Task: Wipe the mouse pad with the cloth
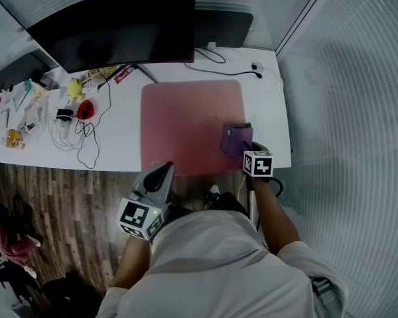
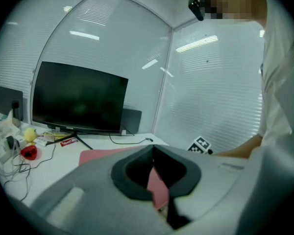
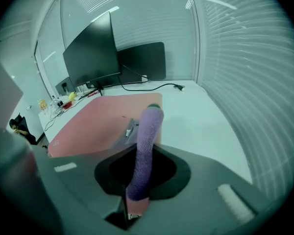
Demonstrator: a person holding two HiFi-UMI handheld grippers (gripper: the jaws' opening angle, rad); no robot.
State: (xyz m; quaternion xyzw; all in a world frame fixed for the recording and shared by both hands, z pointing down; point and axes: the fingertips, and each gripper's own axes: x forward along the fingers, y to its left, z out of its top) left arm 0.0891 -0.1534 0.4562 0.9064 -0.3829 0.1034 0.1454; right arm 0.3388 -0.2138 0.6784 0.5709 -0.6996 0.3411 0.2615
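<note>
Left gripper aloft, right gripper pinching cloth

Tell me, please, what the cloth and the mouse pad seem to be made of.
The cloth is probably microfibre or terry. Its purple surface is matte with a fuzzy, pebbly nap, and it bends softly. The pad is pink, flat and matte with no glare. It could be fabric or soft leatherette, and I cannot tell which.

A white desk carries a large dark monitor at its far edge. A smaller dark screen stands behind the monitor's right end, and a black cable trails in front of that screen. On the desk's left part lie a yellow toy, a red object and a tangle of wires, and a wooden floor shows below the near edge.
</note>
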